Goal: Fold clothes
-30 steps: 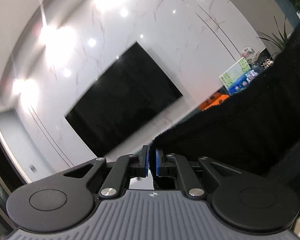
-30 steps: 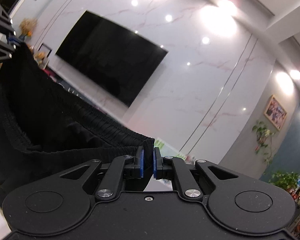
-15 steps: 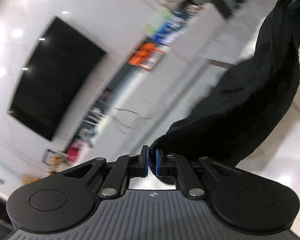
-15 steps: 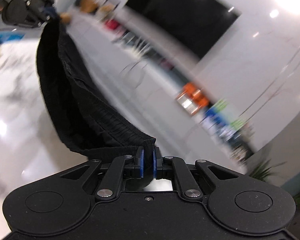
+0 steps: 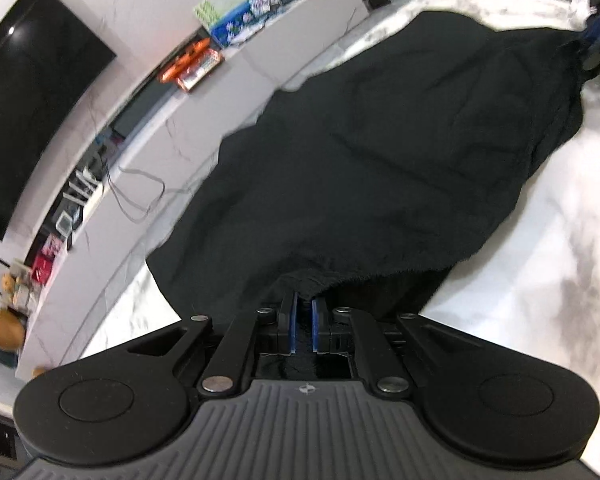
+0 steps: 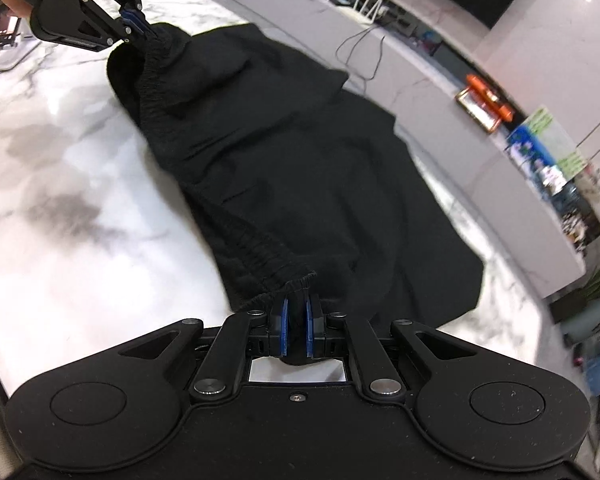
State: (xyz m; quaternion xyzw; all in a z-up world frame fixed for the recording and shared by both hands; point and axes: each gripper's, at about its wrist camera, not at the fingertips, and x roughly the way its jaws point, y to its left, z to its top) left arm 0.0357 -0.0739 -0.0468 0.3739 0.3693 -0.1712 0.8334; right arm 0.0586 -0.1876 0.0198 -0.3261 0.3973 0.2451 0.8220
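The left gripper (image 5: 303, 322), black with blue pads, is clamped on one end of the elastic waistband of a pair of black fabric shorts (image 5: 380, 152). In the right wrist view this same gripper (image 6: 138, 26) appears at the far upper left, its fingers pinching the gathered waistband corner a little above the tabletop. The right gripper (image 6: 295, 330), also black with blue pads, is closed on the opposite end of the waistband, a bunch of dark cloth pressed between its pads. From the left wrist view it (image 5: 594, 38) shows at the far upper right edge, gripping the other corner.

Between the two grippers the waistband runs in a slack line, and the rest of the shorts (image 6: 300, 168) spreads out away from the person, lying wrinkled on the white marble-patterned table (image 6: 80, 220). The far hem reaches close to the table's far edge.

Beyond the table stands a long white low cabinet (image 5: 172, 132) with a loose grey cable (image 5: 140, 196), an orange box (image 5: 192, 64) and colourful packages on top. A large black wall-mounted screen (image 5: 32, 92) hangs above it.
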